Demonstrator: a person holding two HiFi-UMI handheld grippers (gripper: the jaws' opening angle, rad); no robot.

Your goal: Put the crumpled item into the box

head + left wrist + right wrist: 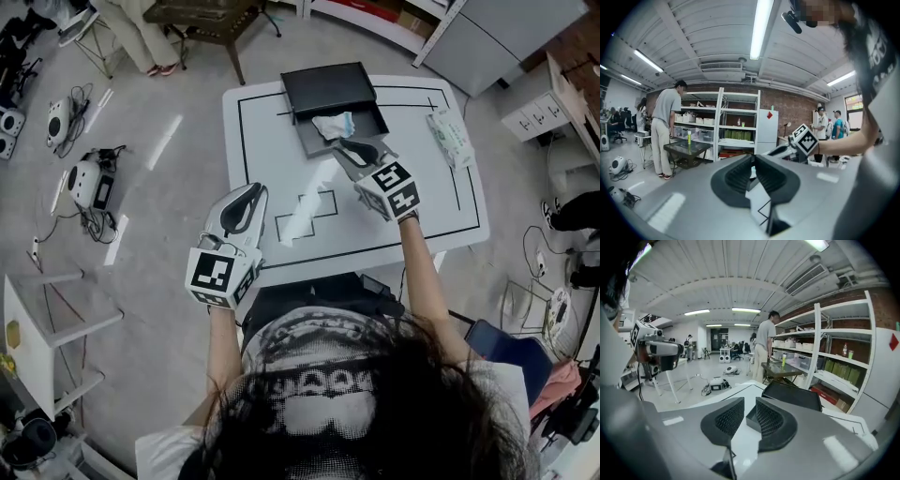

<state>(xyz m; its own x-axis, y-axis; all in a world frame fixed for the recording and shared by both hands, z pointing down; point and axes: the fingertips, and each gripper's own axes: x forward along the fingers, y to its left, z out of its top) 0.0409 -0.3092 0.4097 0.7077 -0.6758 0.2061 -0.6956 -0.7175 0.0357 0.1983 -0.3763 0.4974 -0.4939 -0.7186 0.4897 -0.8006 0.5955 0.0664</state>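
A black box (306,140) with its lid (328,87) folded back stands at the far middle of the white table (262,131). The crumpled white item (334,125) lies inside the box. My right gripper (350,150) hovers just in front of the box, slightly open with nothing between its fingers. The right gripper view shows the right gripper (750,414) with the box (793,397) close ahead; the crumpled item is hidden there. My left gripper (251,193) is shut and empty over the table's near left edge, as the left gripper view shows (752,161).
A packet of tissues (450,137) lies near the table's right edge. Black tape lines (309,214) mark the tabletop. Cabled devices (89,183) sit on the floor at the left. A dark side table (211,19) and a person's legs (141,37) are beyond.
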